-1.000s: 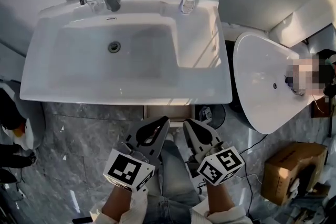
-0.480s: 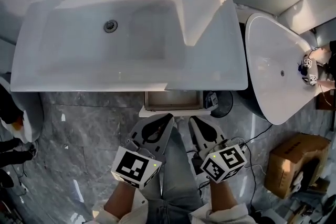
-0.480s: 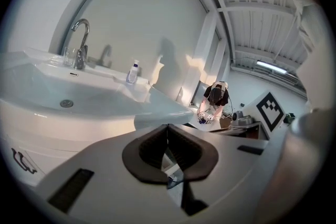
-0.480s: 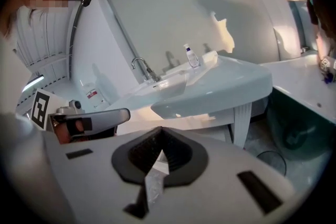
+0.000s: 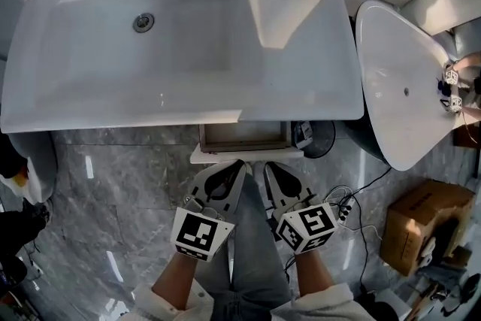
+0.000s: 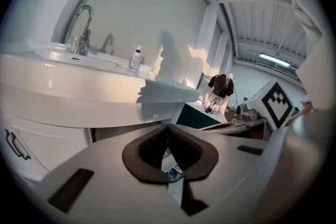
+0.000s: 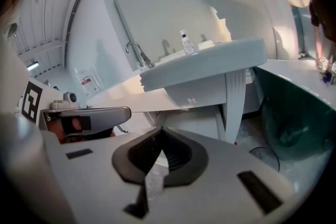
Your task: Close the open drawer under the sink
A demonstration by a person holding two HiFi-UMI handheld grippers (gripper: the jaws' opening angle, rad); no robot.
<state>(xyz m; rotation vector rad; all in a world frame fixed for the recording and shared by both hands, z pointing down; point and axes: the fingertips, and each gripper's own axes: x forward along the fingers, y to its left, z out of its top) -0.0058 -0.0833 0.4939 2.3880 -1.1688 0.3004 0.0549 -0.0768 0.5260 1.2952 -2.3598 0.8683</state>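
Under the front edge of the white sink (image 5: 180,41) an open drawer (image 5: 244,137) sticks out, with its brownish inside and white front panel (image 5: 246,155) showing. My left gripper (image 5: 239,164) and right gripper (image 5: 267,165) are side by side just in front of that panel, tips pointing at it; whether they touch it cannot be told. Both are shut with nothing between the jaws. In the left gripper view the left gripper (image 6: 168,126) points under the sink (image 6: 79,86). In the right gripper view the right gripper (image 7: 161,129) points below the sink (image 7: 210,68).
A white oval tub (image 5: 402,86) stands to the right, with a black round object (image 5: 322,137) and cables (image 5: 361,195) between it and the drawer. A cardboard box (image 5: 421,237) sits at the lower right. My legs are on the grey marble floor (image 5: 128,192).
The view has shifted forward: the sink fills more of the frame and more of the drawer shows. Both grippers have moved closer to the drawer front, still shut.
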